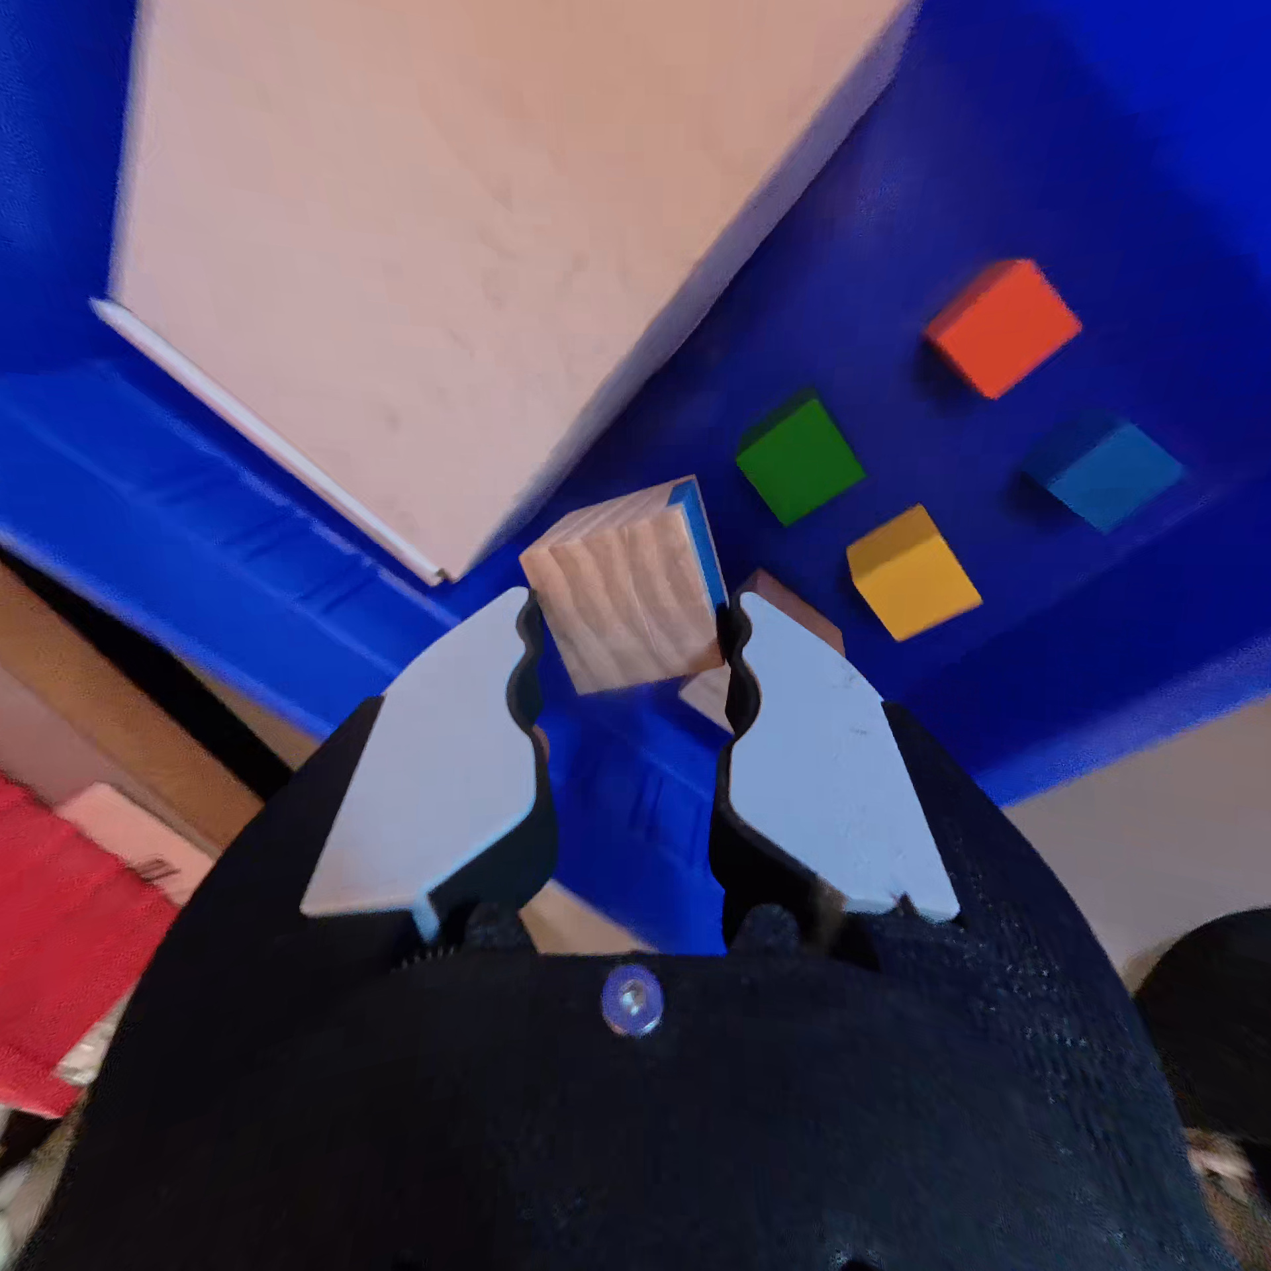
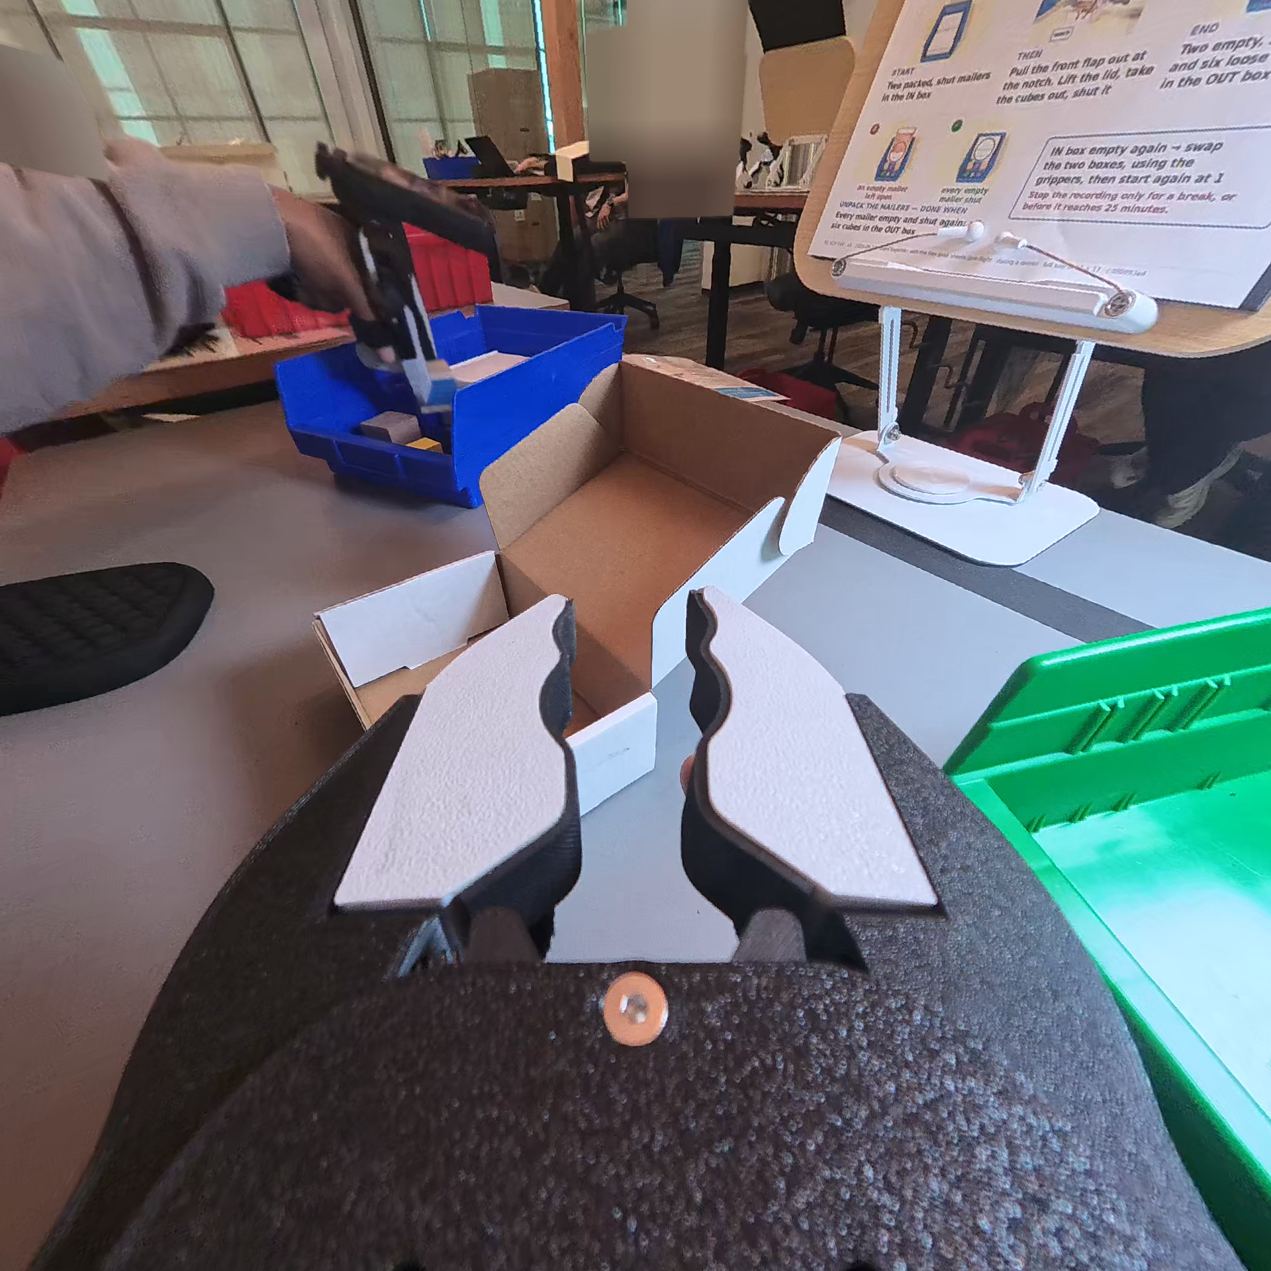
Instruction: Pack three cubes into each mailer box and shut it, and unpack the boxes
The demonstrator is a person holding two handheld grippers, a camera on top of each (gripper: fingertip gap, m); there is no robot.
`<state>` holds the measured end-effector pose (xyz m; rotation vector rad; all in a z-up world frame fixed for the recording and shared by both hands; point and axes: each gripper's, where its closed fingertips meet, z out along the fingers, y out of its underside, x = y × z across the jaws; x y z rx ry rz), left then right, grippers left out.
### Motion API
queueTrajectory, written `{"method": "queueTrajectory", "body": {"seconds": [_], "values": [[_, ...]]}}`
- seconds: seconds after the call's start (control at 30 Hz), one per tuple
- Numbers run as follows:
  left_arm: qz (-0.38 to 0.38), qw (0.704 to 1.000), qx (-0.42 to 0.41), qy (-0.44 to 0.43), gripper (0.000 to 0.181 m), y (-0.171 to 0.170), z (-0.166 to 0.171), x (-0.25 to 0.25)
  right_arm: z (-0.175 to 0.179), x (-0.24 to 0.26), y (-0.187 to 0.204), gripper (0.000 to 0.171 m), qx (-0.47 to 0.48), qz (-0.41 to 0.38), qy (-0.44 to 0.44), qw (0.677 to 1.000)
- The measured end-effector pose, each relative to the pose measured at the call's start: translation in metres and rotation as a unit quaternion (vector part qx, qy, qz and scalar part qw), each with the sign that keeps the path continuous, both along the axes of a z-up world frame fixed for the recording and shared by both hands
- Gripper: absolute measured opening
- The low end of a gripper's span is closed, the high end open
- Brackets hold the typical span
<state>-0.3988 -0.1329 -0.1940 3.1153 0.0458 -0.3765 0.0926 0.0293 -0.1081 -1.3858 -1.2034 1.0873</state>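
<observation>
My left gripper [image 1: 626, 609] is shut on a wooden cube [image 1: 619, 584] with one blue face, held tilted above the blue bin [image 1: 206, 495]. In the bin lie a shut white mailer box [image 1: 413, 241] and loose cubes: red [image 1: 1004, 327], green [image 1: 801, 457], blue [image 1: 1107, 474], yellow [image 1: 911, 571], and a plain wooden one [image 1: 791, 598] partly hidden behind my right finger. My right gripper [image 2: 629, 605] is open and empty, just in front of an open, empty mailer box [image 2: 722, 419] on the grey table. The left gripper [image 2: 426, 385] also shows over the blue bin [image 2: 536, 406].
A green bin [image 2: 1135, 791] stands close on the right. A white stand with an instruction board [image 2: 1031, 172] is behind the open mailer. A black pad [image 2: 89, 626] lies at the left. A person's sleeve [image 2: 137, 275] reaches over the table.
</observation>
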Motion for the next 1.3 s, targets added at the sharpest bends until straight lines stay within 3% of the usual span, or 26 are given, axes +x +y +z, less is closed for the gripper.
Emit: {"method": "queueTrajectory", "body": {"seconds": [0.03,0.1,0.17,0.27,0.37,0.47,0.6,0.83,1.03,1.3], "values": [[-0.028,0.999,0.018,0.005,0.051,0.004,0.016,0.005,0.0,0.0,0.0,0.031,0.0,0.001,0.001,1.0],[-0.078,0.994,0.065,0.029,0.051,0.017,0.054,0.02,-0.001,-0.001,0.0,0.03,-0.001,0.003,0.0,1.0],[-0.195,0.973,0.123,0.016,0.05,0.035,0.09,0.065,-0.002,-0.003,0.0,0.031,-0.002,0.004,-0.002,1.0],[-0.409,0.894,0.182,-0.025,0.05,0.045,0.124,0.174,-0.004,-0.005,-0.002,0.031,-0.001,0.006,-0.005,1.0],[-0.523,0.826,0.198,-0.07,0.05,0.047,0.123,0.27,-0.005,-0.005,-0.003,0.031,0.004,0.005,-0.006,1.0],[-0.588,0.788,0.164,-0.08,0.049,0.052,0.093,0.325,-0.005,-0.003,-0.002,0.031,0.01,-0.001,-0.007,1.0],[-0.619,0.77,0.116,-0.098,0.049,0.068,0.045,0.366,-0.002,0.0,0.0,0.033,0.019,-0.006,-0.009,1.0],[-0.621,0.772,0.068,-0.117,0.049,0.083,-0.007,0.393,-0.009,0.002,-0.008,0.04,0.041,0.02,-0.052,0.998],[-0.621,0.773,0.06,-0.116,0.049,0.084,-0.023,0.395,-0.048,0.007,-0.042,0.054,0.045,0.115,-0.187,0.975],[-0.621,0.772,0.065,-0.119,0.049,0.082,-0.024,0.393,-0.051,0.005,-0.053,0.056,0.047,0.13,-0.201,0.97]]}}
